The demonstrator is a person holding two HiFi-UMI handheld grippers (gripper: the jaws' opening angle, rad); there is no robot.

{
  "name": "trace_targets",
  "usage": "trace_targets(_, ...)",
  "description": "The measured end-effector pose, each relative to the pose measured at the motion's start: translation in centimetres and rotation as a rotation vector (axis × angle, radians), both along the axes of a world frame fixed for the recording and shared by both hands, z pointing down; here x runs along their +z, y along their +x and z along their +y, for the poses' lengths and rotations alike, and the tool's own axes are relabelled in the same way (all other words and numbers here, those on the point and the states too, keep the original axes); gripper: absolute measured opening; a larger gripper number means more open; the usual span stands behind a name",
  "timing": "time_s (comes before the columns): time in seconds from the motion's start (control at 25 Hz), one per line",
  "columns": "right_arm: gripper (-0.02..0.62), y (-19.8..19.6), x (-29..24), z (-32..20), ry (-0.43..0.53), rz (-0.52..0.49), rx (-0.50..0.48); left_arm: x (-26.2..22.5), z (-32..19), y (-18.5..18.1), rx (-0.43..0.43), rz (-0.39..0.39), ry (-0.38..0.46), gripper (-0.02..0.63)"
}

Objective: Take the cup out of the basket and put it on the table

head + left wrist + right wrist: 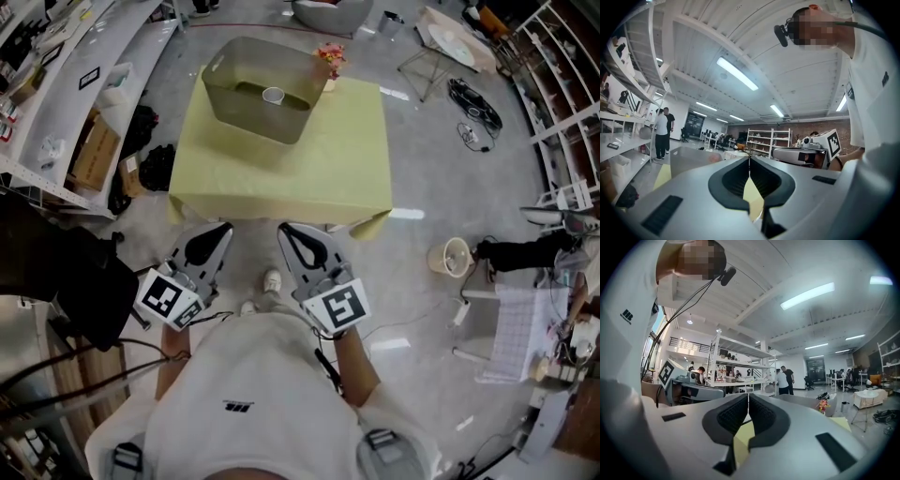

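Yellow-clothed table [309, 164], upper centre: grey plastic basket [246, 120] holds small white cup [273, 95]. Left gripper [221, 229] and right gripper [285, 228] are closed and empty; unopened jaws could topple the cup.

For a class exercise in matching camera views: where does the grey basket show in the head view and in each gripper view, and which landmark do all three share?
Head view: basket at top centre, on the table's far part, with the cup inside.
Left gripper view: basket left of centre, low.
Right gripper view: basket right of centre, beside the flowers.
Shared landmark: the yellow table under it.
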State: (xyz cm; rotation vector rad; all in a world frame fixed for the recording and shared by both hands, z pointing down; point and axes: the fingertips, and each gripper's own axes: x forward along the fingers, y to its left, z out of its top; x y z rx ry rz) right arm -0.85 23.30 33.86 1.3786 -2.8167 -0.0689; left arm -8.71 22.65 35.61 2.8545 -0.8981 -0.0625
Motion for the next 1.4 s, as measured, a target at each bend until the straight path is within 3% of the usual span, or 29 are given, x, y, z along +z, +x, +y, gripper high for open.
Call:
trace_targets(0.56, 0.011, 4.5, -0.1, -6.3, 0.017, 0.013, -0.052, -0.4, -5.9, 3.8, -0.068, -0.007, 0.005, 0.013)
trace_targets(1.04, 0.011, 4.3, 0.2, -12.0, 0.021, 0.026, -0.064, -0.1, -11.6, 4.0, -0.069, -0.002, 0.006, 0.012)
trace_targets(1.4, 0.011, 3.9, 0.7, -19.3, 0.006, 0.048, -0.038, 0.5, -19.2, 4.2, -0.026, 0.000, -0.007, 0.014)
